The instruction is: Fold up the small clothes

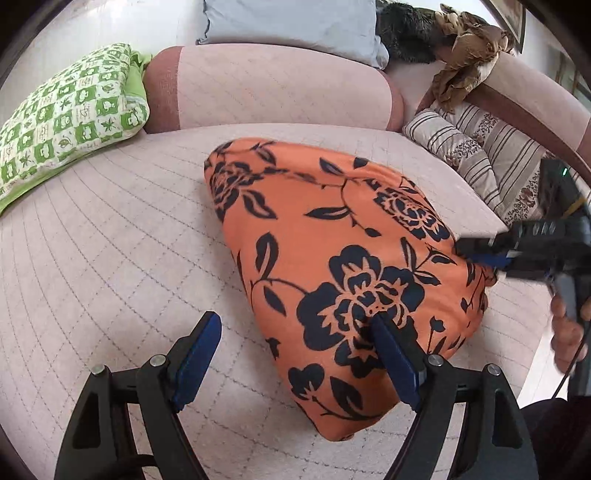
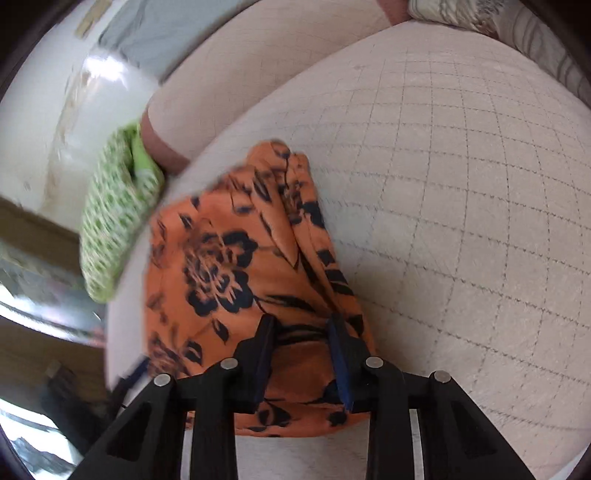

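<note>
an orange cloth [image 1: 332, 258] printed with black flowers lies folded on a pale quilted bed cover [image 1: 110, 240], its broad end toward the cameras and its narrow end toward a long pink bolster [image 1: 266, 88] at the back.

the left gripper [image 1: 295, 332] hangs low over the near part of the cloth with its jaws wide apart. one blue-padded finger stands over the bare cover to the left of the cloth, the other finger [image 1: 391, 354] has its tip on the flower print near the cloth's near edge. nothing is pinched between them.

the right gripper [image 2: 303, 328] is at the cloth's right-hand edge — in the left wrist view it comes in from the right with a hand [image 1: 569, 328] on its grip, its blue tip at the corner of the cloth. in its own view the jaws stand partly closed with a bunched ridge of orange fabric between the two fingers; that picture is blurred, and i cannot tell whether the pads press on the fabric or only straddle it.

around the bed: a green and white patterned pillow [image 1: 70, 118] at the far left, a light blue pillow [image 1: 291, 29] behind the bolster, a striped flowered pillow [image 1: 476, 155] at the right, and a crumpled brown cloth [image 1: 465, 48] draped over the edge above it.
</note>
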Action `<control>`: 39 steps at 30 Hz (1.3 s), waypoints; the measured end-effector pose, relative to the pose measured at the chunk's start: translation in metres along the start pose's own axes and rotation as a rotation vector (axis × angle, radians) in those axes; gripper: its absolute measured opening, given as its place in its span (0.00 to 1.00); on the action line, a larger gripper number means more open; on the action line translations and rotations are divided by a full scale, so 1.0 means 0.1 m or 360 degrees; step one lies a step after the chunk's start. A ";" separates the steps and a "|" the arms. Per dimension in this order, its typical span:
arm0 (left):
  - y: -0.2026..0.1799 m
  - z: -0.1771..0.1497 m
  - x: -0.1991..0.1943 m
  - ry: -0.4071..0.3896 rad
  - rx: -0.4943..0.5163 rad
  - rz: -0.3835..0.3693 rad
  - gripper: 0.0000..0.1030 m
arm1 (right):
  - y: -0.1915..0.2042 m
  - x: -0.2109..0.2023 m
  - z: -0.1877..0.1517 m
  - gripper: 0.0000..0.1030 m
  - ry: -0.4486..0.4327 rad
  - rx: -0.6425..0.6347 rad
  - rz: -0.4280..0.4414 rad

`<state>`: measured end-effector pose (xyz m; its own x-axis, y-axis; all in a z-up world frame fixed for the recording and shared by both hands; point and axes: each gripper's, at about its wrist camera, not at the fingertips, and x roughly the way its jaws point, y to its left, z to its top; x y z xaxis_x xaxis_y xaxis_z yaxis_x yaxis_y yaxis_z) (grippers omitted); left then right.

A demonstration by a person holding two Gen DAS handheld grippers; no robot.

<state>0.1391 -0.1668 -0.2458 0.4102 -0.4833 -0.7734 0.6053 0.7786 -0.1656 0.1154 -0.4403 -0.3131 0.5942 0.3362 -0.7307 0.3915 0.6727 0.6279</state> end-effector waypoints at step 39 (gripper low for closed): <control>0.16 0.06 0.14 0.0044 -0.0073 -0.0006 0.86 | 0.56 0.29 0.29 0.63 0.0109 -0.0218 0.0138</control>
<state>0.1590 -0.1636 -0.2554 0.3886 -0.4755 -0.7892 0.5747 0.7946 -0.1959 0.1748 -0.4122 -0.2917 0.5706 0.4377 -0.6948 0.2387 0.7212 0.6503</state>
